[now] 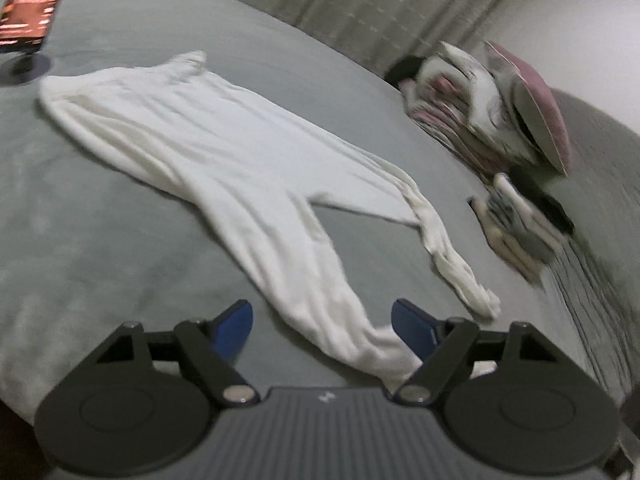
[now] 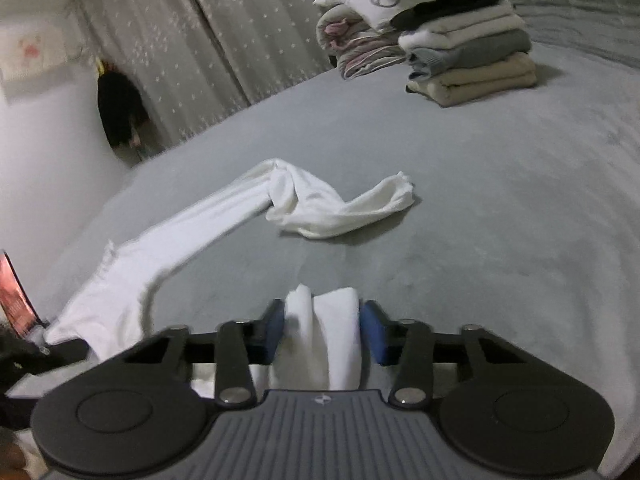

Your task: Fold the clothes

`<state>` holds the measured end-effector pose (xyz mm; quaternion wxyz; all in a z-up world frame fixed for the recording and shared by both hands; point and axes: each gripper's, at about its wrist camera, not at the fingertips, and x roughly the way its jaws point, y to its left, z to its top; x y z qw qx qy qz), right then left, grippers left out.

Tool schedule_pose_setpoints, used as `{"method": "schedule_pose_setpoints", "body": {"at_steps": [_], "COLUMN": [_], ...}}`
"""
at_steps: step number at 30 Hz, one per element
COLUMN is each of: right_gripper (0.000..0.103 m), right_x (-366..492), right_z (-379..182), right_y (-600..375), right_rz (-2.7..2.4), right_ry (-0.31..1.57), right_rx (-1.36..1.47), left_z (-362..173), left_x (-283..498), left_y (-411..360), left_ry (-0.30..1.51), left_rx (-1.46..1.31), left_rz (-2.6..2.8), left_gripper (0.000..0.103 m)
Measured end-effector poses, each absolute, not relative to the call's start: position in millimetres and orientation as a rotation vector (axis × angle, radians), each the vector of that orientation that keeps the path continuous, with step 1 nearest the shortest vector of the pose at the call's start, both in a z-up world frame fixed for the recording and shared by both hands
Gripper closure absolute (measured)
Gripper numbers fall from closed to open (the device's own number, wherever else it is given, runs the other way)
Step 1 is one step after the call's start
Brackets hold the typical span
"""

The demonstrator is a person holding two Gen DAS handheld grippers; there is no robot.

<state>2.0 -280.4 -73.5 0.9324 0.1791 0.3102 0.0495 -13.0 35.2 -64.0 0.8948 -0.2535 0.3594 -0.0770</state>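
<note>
A white pair of tights [image 1: 224,152] lies spread on the grey bed [image 1: 88,240], waist at the far left and two legs running toward me. My left gripper [image 1: 322,322] hovers over the end of the nearer leg, which passes between its blue pads [image 1: 234,322] without touching them; it is open. In the right wrist view the tights [image 2: 168,248] stretch away to the left, and one leg end curls on the bed [image 2: 500,240]. My right gripper [image 2: 324,330] is shut on a bunched fold of the white fabric, both pads pressing its sides.
Stacks of folded clothes [image 2: 468,56] stand at the far side of the bed, blurred in the left wrist view [image 1: 480,112]. A phone on a stand [image 1: 30,8] sits at the far left. A patterned curtain [image 2: 224,40] hangs behind the bed.
</note>
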Motion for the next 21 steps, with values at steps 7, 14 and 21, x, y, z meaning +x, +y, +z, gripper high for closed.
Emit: {"method": "schedule_pose_setpoints", "body": {"at_steps": [7,14,21], "right_gripper": [0.095,0.095,0.095], "right_x": [-10,-40,-49], "right_z": [-65,-45,-47], "right_y": [-300,-340,-366], "right_rz": [0.005,-0.201,-0.320], "right_ry": [0.576,0.477,0.494], "right_rx": [0.358,0.333,0.274], "left_z": [-62,-66,-65], "left_x": [-15,-12,-10], "left_y": [20,18,18], "left_ry": [0.741,0.744,0.751], "left_rx": [-0.479,-0.490,-0.459], "left_rz": [-0.210,-0.208,-0.202], "left_gripper": [0.025,0.025,0.025]}}
